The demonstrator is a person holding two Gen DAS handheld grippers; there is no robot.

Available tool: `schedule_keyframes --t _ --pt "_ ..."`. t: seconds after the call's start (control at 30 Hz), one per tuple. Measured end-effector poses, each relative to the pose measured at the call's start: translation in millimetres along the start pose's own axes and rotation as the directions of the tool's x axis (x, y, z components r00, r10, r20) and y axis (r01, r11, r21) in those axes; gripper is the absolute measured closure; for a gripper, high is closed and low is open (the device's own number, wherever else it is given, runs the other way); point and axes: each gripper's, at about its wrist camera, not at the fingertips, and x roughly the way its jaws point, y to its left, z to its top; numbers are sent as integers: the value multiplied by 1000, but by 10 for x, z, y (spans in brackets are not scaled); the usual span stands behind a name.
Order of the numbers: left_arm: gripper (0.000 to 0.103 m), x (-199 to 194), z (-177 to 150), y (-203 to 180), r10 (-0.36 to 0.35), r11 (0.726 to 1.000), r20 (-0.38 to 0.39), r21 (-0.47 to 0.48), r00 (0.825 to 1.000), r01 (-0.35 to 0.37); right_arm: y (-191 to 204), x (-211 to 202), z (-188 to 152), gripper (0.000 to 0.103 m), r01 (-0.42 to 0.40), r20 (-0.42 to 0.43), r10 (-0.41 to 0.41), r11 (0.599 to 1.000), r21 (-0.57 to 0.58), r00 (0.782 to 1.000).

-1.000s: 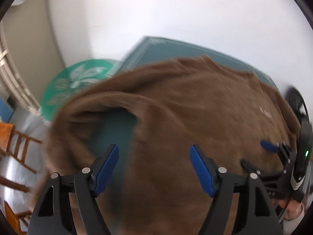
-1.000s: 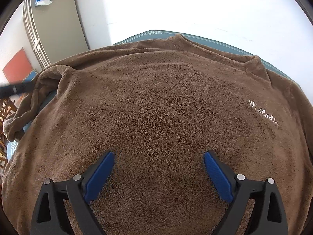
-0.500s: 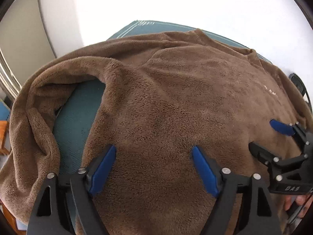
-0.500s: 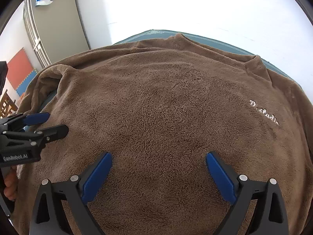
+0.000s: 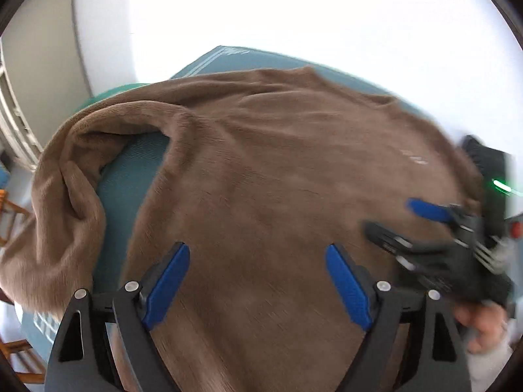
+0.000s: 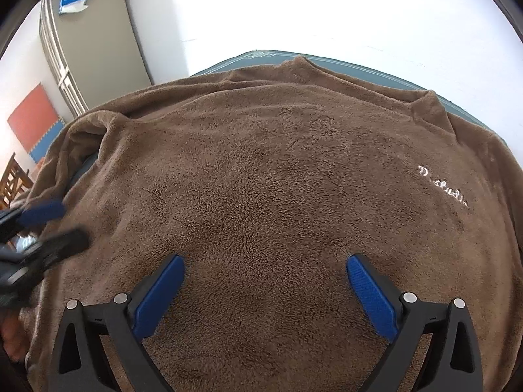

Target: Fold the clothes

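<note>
Brown sweater (image 6: 278, 179) lettering reads sharp only rightward; each hand-held gripper (image 5: 258, 281) (image 6: 264, 290) spread.

The fleece sweater (image 6: 278, 179) lies spread on the counter (image 6: 376, 73), beneath both claws; its sleeve (image 5: 62, 202) bunches left of the left claw (image 5: 258, 281).

Teal-covered table (image 5: 130, 176), brown fleece sweater (image 6: 278, 179) spread flat over nearly all of it.

Place: a home room (likely)
Evidence: wooden chairs (image 6: 13, 181) far left, foam floor mats (image 6: 32, 121), tall grey cabinet (image 6: 94, 32), white wall (image 6: 294, 9)
</note>
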Motion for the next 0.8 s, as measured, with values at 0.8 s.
schedule_keyframes --t 0.8 --pt "15 -421 -730 264 1 1000 12 19 1000 -1 -196 -457 -606 0 115 -89 -113 993 18 990"
